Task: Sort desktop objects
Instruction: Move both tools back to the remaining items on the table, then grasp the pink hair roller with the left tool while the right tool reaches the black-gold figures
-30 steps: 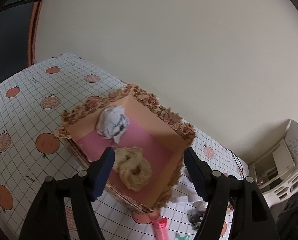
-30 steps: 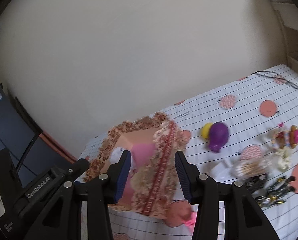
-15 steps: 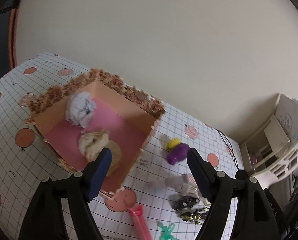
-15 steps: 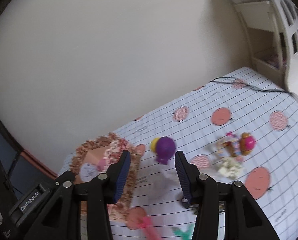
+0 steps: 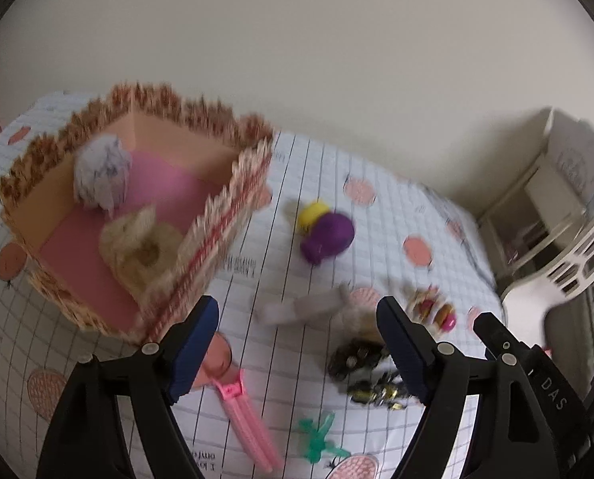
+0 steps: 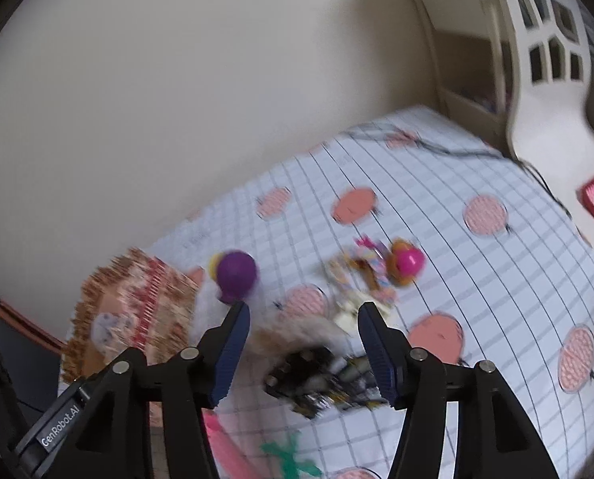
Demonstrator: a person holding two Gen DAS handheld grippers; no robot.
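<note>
Both views have been swung away from the square cardboard box with a patterned, fringed rim and pink floor (image 5: 221, 215), off toward the loose items on the grid-printed, orange-dotted cloth of the table (image 5: 377, 207). The jaws of the left gripper (image 5: 299, 353) have just been opening and stand wide, with nothing pressed between them; those of the right gripper (image 6: 303, 353) have also been opening, to a moderate gap, likewise empty.

The box sits near the table's left back corner and already holds a crumpled white paper ball (image 5: 101, 179) and a beige fluffy ring-shaped scrunchie (image 5: 141, 247). Unsorted items lie toward the middle and front edge: a purple and yellow rounded toy (image 5: 327, 235), a blurred pale oblong piece (image 5: 301, 309), a dark metallic cluster of small trinkets (image 5: 371, 375), a pink long hair clip (image 5: 249, 427), a green small plastic figure (image 5: 317, 437) and a colourful candy-like bundle (image 5: 434, 311).

Both grippers appear aimed at the same crowded patch, so a collision between them seems possible. The dark cluster touches its neighbours, so a careless closure could catch several pieces or scatter them; motion blur leaves exact contacts uncertain.
</note>
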